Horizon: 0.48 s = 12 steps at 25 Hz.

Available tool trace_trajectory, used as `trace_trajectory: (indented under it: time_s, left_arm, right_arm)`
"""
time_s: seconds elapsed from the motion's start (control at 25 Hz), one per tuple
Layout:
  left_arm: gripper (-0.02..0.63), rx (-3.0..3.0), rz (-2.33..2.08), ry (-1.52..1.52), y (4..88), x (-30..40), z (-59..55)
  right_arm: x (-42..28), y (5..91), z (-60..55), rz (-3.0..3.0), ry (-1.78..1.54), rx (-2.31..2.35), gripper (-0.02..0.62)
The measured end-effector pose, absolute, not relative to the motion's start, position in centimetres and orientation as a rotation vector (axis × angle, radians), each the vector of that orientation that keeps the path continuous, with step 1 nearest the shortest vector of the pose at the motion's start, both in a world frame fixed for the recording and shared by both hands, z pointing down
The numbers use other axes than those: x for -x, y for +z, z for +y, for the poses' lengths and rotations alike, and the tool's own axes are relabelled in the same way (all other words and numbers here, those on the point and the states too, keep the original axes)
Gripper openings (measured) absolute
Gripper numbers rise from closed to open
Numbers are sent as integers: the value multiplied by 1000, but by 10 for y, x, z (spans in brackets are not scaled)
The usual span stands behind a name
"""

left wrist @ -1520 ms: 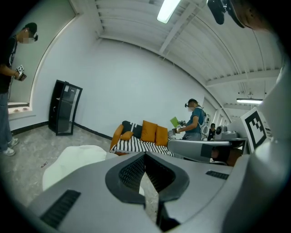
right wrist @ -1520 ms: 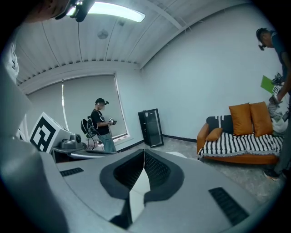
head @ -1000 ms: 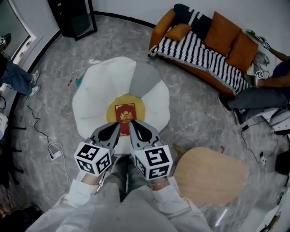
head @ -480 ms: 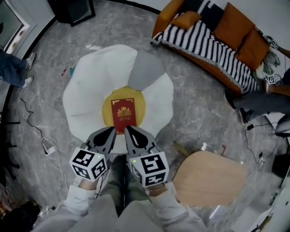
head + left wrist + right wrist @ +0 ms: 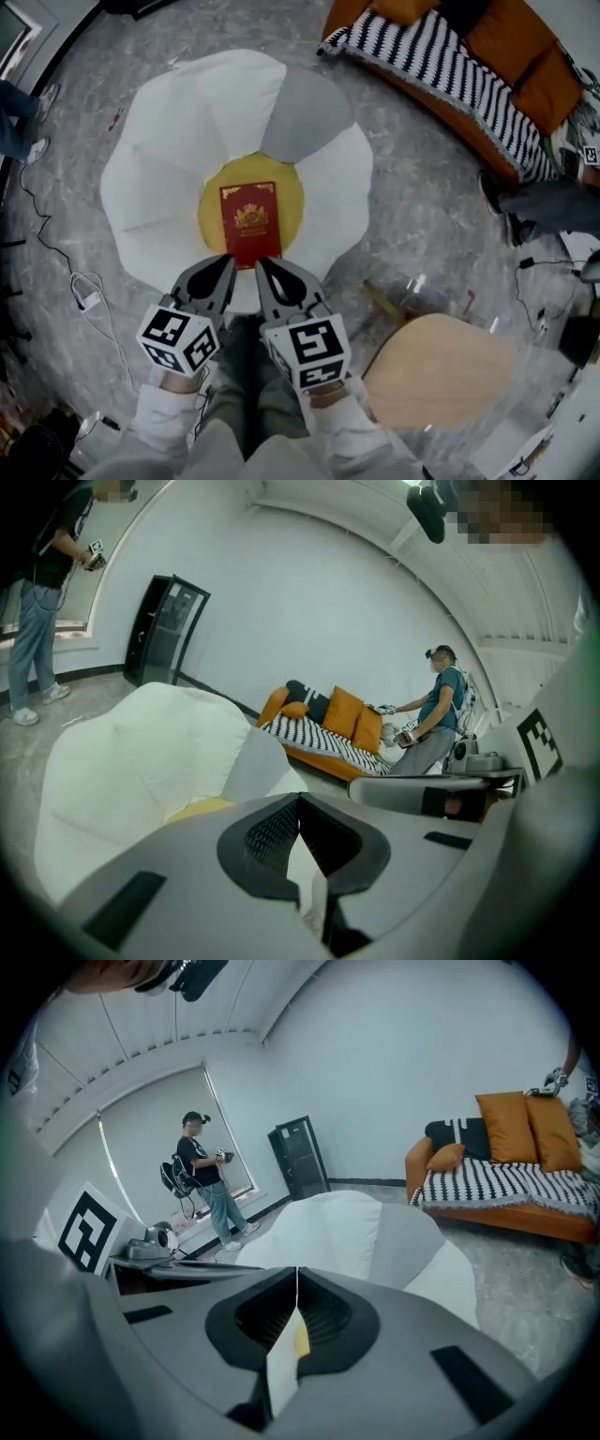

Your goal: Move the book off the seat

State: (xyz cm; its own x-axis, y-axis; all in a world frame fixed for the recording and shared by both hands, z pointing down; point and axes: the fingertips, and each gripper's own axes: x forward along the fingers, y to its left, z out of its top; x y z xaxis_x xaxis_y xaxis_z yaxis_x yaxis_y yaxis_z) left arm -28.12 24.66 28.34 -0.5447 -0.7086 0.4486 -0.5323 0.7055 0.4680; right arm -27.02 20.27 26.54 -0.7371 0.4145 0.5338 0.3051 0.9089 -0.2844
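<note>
Red with a gilt crest, the book [image 5: 250, 223] lies flat and face up on the yellow centre [image 5: 211, 199] of the flower-shaped seat [image 5: 155, 178], its near short edge just ahead of the two grippers. The left gripper [image 5: 227, 262] and right gripper [image 5: 263, 265] sit side by side, each with jaws clenched on nothing, tips near that edge but, from what I can see, not touching it. I'd call this the approach, with the grasp not yet begun. Next, one pair of jaws must part and take the near edge, which lies flush on soft padding, so slipping under may be awkward. Ringing the book are white petals [image 5: 230, 98] and one grey petal [image 5: 305, 117]. Beyond them the marbled floor [image 5: 412, 225] offers room on the right, short of a rounded wooden top [image 5: 441, 370]. A cable [image 5: 89, 300] lies on the left, and the striped sofa [image 5: 441, 61] stands well apart.
</note>
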Motion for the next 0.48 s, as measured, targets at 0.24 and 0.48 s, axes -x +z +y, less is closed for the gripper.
trace_trajectory:
  time_s: [0.24,0.48]
  left_arm:
    - [6,-892,-2273,-390,336,293,250]
    - [6,-888,-2226,-369,395,294,255]
  right_arm:
    - [282,319,201,-2436,295,460,12]
    - [289,381,207,-2378,346,451,12]
